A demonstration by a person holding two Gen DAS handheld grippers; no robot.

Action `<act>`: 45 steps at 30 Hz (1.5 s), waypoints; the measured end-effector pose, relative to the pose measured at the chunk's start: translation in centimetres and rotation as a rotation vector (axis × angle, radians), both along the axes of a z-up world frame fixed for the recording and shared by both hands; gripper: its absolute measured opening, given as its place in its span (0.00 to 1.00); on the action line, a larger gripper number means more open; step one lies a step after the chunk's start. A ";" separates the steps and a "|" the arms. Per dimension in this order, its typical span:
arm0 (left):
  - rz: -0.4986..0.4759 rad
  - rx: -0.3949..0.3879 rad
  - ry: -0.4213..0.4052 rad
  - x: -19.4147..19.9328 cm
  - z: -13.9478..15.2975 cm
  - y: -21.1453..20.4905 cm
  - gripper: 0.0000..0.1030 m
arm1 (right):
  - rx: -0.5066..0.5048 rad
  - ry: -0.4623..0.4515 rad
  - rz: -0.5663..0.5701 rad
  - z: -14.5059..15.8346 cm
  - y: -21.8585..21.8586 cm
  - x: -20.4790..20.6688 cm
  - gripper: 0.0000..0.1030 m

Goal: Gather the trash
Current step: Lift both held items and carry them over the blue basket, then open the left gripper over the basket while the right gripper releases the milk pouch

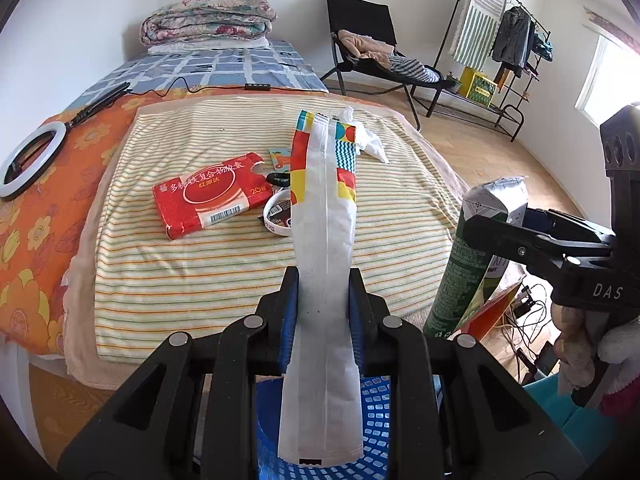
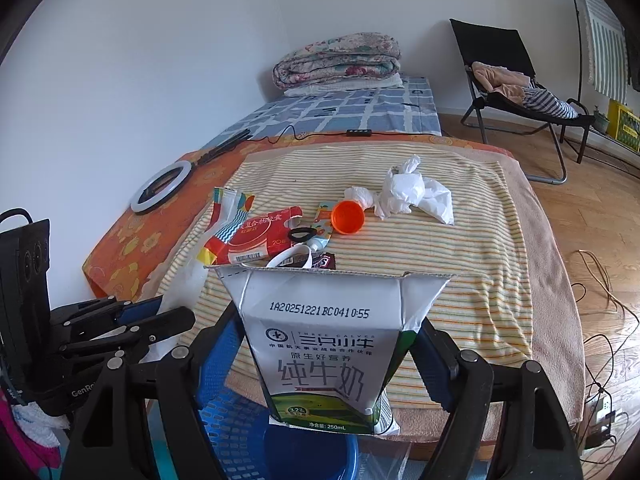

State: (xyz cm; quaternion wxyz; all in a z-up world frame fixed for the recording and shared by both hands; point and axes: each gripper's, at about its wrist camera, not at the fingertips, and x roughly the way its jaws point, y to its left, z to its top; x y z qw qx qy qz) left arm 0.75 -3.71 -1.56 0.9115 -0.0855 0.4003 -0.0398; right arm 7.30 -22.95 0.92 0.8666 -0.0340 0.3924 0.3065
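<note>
My left gripper [image 1: 324, 292] is shut on a long white snack bag with a colourful top [image 1: 324, 240], held upright over a blue plastic basket [image 1: 376, 420]. My right gripper [image 2: 332, 344] is shut on a green and white milk carton [image 2: 324, 344], also above the blue basket [image 2: 224, 412]. The carton [image 1: 468, 248] and right gripper [image 1: 492, 224] show at the right of the left wrist view. On the striped blanket [image 2: 460, 248] lie a red box [image 1: 208, 196], a white lid [image 1: 276, 214], an orange cap [image 2: 347, 218] and crumpled tissue [image 2: 412, 196].
A ring light [image 1: 28, 156] lies on the orange sheet at left. A folded quilt [image 1: 208, 20] sits at the bed's far end. A black chair with clothes [image 1: 368, 48] and a clothes rack [image 1: 500, 40] stand beyond. Cables [image 2: 600, 320] trail on the wooden floor at right.
</note>
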 end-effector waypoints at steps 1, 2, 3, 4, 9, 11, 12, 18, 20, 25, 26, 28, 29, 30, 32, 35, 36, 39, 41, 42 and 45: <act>0.002 0.004 0.003 -0.3 -0.3 0.0 0.22 | -0.007 0.003 0.007 -0.4 0.0 -0.5 0.78; 0.004 0.005 0.008 -0.5 -0.6 0.1 0.22 | -0.013 0.006 0.014 -0.7 0.0 -1.0 0.78; 0.004 0.003 0.013 -0.8 -0.9 0.1 0.22 | -0.017 0.010 0.020 -1.0 0.1 -1.4 0.78; 0.004 0.005 0.019 -1.1 -1.3 0.2 0.22 | -0.018 0.018 0.026 -1.3 0.0 -1.8 0.78; 0.013 0.024 0.038 -2.0 -2.9 0.2 0.22 | -0.019 0.050 0.047 -2.5 -0.1 -3.3 0.78; 0.014 0.024 0.048 -2.2 -3.4 0.0 0.22 | -0.022 0.060 0.054 -2.9 -0.1 -3.8 0.78; 0.014 0.025 0.051 -2.2 -3.6 -0.1 0.22 | -0.024 0.066 0.056 -3.2 -0.1 -4.0 0.78; 0.000 0.040 0.063 -2.6 -4.9 -0.9 0.22 | -0.040 0.090 0.076 -4.4 0.2 -5.2 0.78; 0.000 0.045 0.072 -2.7 -5.4 -1.0 0.22 | -0.047 0.099 0.082 -4.9 0.4 -5.6 0.78; 0.008 0.048 0.090 -3.1 -6.2 -0.7 0.22 | -0.062 0.126 0.102 -6.0 0.7 -6.2 0.78; 0.009 0.050 0.093 -3.1 -6.4 -0.7 0.22 | -0.067 0.129 0.107 -6.3 0.8 -6.4 0.78; 0.010 0.049 0.101 -3.2 -6.7 -0.5 0.22 | -0.075 0.136 0.117 -6.7 1.1 -6.6 0.78; 0.011 0.048 0.105 -3.3 -6.8 -0.4 0.22 | -0.078 0.138 0.121 -6.9 1.3 -6.7 0.78; 0.011 0.048 0.109 -3.4 -6.9 -0.4 0.22 | -0.083 0.140 0.124 -7.0 1.4 -6.7 0.78; 0.012 0.055 0.120 -3.5 -7.2 -0.3 0.22 | -0.089 0.148 0.129 -7.3 1.6 -6.7 0.78; 0.016 0.058 0.134 -3.6 -7.4 -0.1 0.46 | -0.099 0.164 0.133 -7.8 1.7 -6.7 0.79; 0.021 0.061 0.132 -3.7 -7.5 -0.1 0.53 | -0.106 0.171 0.136 -8.0 1.8 -6.7 0.79; 0.027 0.069 0.135 -3.8 -7.5 0.0 0.57 | -0.129 0.199 0.135 -8.7 1.9 -6.5 0.79; 0.032 0.068 0.138 -3.9 -7.6 0.3 0.57 | -0.132 0.214 0.131 -9.2 1.9 -6.4 0.79; 0.036 0.067 0.141 -3.9 -7.6 0.4 0.57 | -0.133 0.219 0.129 -9.3 1.9 -6.3 0.79; 0.050 0.066 0.145 -3.8 -7.7 0.8 0.57 | -0.140 0.219 0.125 -9.4 1.8 -6.3 0.79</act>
